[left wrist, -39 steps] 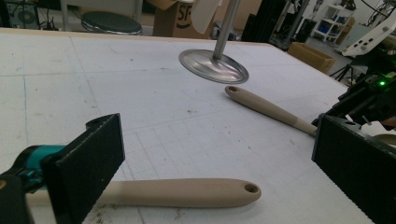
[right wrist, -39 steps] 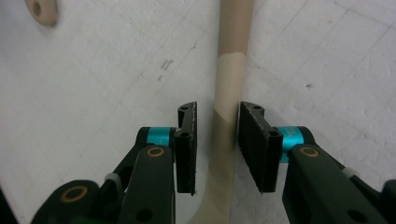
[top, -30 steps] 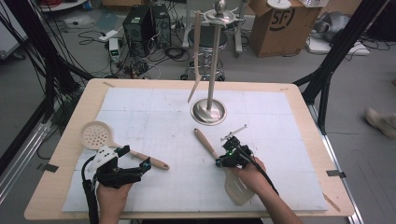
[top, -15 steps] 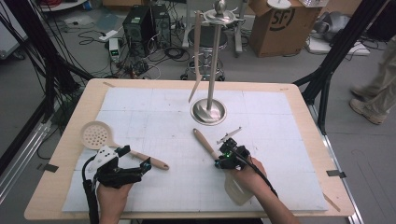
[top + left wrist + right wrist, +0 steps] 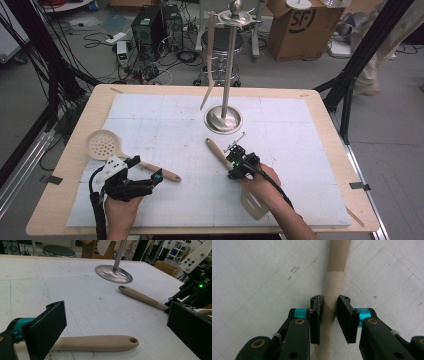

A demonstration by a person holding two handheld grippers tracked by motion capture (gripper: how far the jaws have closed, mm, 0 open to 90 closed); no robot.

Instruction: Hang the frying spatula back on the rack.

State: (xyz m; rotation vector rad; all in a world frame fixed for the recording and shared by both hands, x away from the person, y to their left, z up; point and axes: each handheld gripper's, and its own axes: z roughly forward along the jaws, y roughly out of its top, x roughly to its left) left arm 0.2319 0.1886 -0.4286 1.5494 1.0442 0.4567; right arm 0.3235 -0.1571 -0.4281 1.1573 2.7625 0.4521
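The spatula (image 5: 235,172) is pinched at its neck by the right gripper (image 5: 329,308), its long axis pointing handle-first toward the stand base (image 5: 223,120), while the left gripper (image 5: 115,322) is held spread

Even, soft light from overhead fills my workspace; my white mat (image 5: 165,120) looks bright without glare, and shadows stay faint. The stand's metal base (image 5: 113,274) gives a dull sheen. Close to my left tongs the near pads (image 5: 47,325) blur, and the far background is soft.
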